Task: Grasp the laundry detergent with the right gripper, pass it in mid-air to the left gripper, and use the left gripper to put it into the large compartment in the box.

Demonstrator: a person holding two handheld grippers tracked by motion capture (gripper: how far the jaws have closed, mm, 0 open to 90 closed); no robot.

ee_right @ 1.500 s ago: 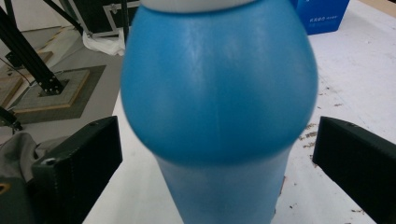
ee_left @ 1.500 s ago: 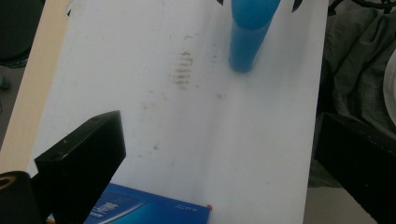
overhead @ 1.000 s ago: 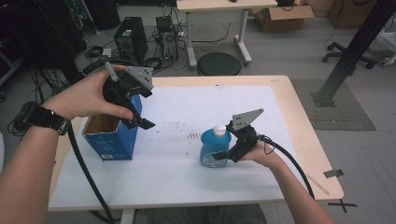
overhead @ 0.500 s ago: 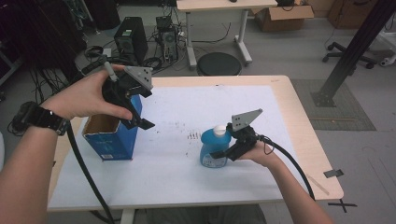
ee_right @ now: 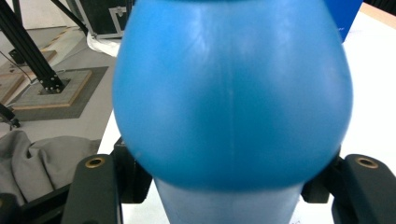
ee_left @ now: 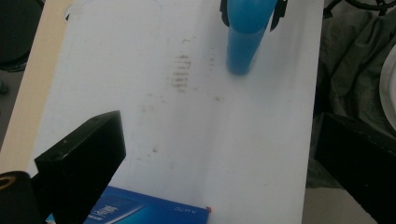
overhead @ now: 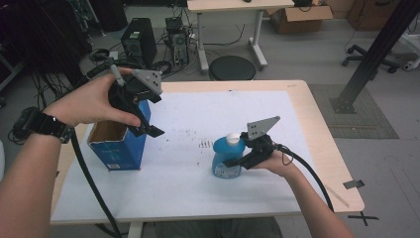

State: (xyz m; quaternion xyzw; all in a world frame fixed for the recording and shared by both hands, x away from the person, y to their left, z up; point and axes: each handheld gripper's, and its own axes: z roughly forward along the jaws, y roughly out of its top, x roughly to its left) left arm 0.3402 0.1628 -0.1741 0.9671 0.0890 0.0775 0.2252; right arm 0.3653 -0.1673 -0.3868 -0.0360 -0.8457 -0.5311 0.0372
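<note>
A blue bottle point(overhead: 225, 154) with a white cap stands upright on the white mat point(overhead: 198, 114), right of centre. My right gripper point(overhead: 233, 161) comes at it level from the right. Its jaws have just been closing, and now both press on the bottle's narrow waist point(ee_right: 231, 93). An open-topped blue box point(overhead: 119, 146) stands at the table's left. My left gripper point(overhead: 146, 116) hangs just above the box's right edge, jaws wide apart with nothing between them. In the left gripper view point(ee_left: 219, 177) it looks down on the box corner point(ee_left: 140, 212) and across at the bottle point(ee_left: 245, 32).
Faint dark smudges point(overhead: 204, 144) mark the mat between box and bottle. Black tape pieces point(overhead: 355, 184) lie at the table's right edge. Beyond the table stand a round black stool point(overhead: 232, 68), a computer tower point(overhead: 138, 44) and a slanted black frame post point(overhead: 366, 64).
The right gripper's jaws have closed in on the blue bottle. Both hands, the bottle and the box stay where they were.
</note>
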